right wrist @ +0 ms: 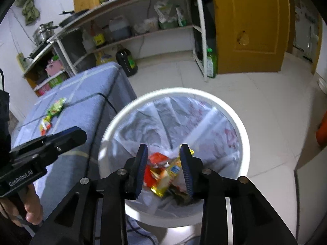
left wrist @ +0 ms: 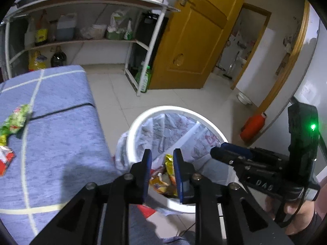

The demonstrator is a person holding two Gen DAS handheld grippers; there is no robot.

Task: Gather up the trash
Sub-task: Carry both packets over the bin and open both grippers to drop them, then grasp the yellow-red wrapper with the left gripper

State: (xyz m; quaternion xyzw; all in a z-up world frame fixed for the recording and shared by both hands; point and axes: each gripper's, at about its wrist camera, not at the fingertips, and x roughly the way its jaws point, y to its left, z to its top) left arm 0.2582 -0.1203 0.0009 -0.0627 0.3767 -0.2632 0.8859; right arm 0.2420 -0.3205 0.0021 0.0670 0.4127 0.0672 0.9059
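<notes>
At the bottom centre of the frame the left tool [left wrist: 162, 170] hangs with its blue-padded jaws apart and nothing between them, over the near rim of a white bin [left wrist: 134, 126] lined with a plastic bag. Yellow wrappers [left wrist: 166, 180] lie inside the bin. At lower right, the right tool [left wrist: 219, 153] points left above the bin's far side. On the left, a blue-covered bench [left wrist: 61, 126] carries a green wrapper [left wrist: 15, 120] and a red wrapper [left wrist: 6, 159] near the edge of the frame.
</notes>
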